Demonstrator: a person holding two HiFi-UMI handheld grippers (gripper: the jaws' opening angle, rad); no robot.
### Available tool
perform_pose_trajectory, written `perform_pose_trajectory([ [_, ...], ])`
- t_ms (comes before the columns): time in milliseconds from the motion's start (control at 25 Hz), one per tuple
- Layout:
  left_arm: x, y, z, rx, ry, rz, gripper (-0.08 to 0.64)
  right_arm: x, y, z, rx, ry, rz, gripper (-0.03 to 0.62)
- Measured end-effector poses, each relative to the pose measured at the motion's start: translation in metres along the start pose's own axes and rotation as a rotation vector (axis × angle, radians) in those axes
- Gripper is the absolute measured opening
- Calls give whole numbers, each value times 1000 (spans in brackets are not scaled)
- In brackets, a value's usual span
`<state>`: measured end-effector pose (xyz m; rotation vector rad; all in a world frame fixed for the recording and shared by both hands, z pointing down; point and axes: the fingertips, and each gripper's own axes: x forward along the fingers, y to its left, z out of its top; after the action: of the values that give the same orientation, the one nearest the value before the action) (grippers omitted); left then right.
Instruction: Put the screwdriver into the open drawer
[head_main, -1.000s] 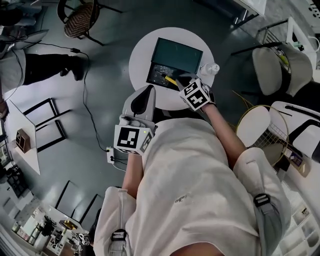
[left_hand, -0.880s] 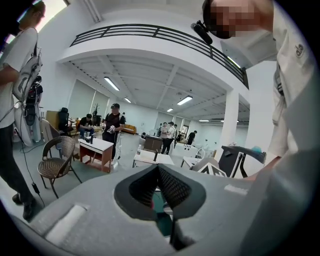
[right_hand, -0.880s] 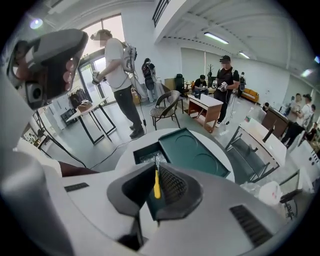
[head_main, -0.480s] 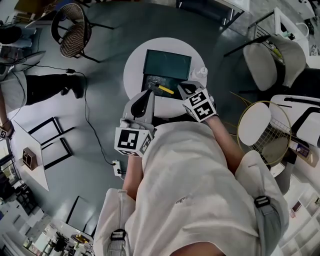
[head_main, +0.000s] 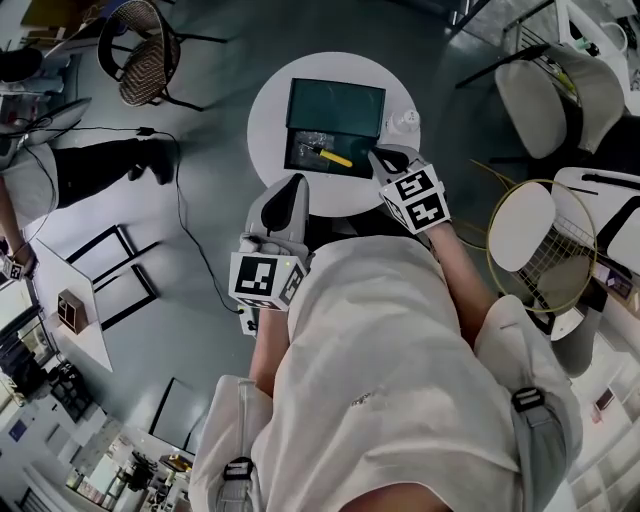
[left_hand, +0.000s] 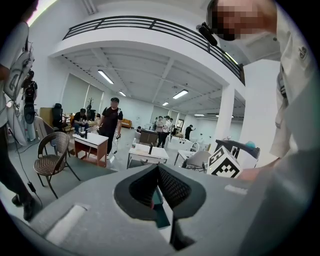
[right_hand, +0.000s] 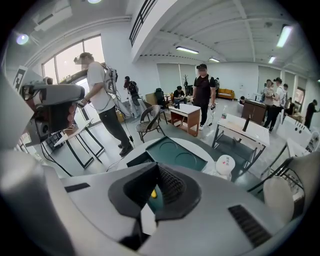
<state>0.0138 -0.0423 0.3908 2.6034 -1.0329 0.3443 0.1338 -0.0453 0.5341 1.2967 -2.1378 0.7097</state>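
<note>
A round white table (head_main: 262, 120) carries a dark green cabinet (head_main: 335, 107) whose drawer (head_main: 297, 164) stands pulled out toward me. The yellow-handled screwdriver (head_main: 331, 156) lies inside the drawer, free of both grippers. My right gripper (head_main: 383, 157) hovers just right of the drawer's front corner, jaws together and empty. The left gripper (head_main: 293, 187) sits below the table's near edge, jaws also together and empty. In the right gripper view the gripper (right_hand: 158, 167) points at the cabinet (right_hand: 180, 152), and a yellow bit of the screwdriver (right_hand: 153, 193) shows behind its jaws. The left gripper (left_hand: 158, 170) faces the room.
A small white bottle (head_main: 407, 121) stands on the table to the right of the cabinet. A wicker chair (head_main: 140, 55) is at the far left, and a person's legs (head_main: 90, 170) and a floor cable are at the left. White chairs (head_main: 545, 100) and a round wire-framed one (head_main: 540, 250) crowd the right.
The right gripper has drawn back out of the drawer toward me, leaving the screwdriver lying in it. The left gripper has hardly moved.
</note>
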Motion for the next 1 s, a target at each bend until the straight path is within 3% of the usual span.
perform_pose_trajectory([
  [200,-15,-9,-3,19,27,-53,11,-17,7,-1,20,-21,-48,9],
  [480,-57,-12,7,63,-9,-144,11,-52,44,-2,106,-81,-147,9],
  [720,-131,13,-13,60,-24,-164,11,-78,118,-7,149,-135,-206,8],
  [1000,-191,27,-43,36,-18,-235,11,-121,219,11,172,-362,-186,8],
])
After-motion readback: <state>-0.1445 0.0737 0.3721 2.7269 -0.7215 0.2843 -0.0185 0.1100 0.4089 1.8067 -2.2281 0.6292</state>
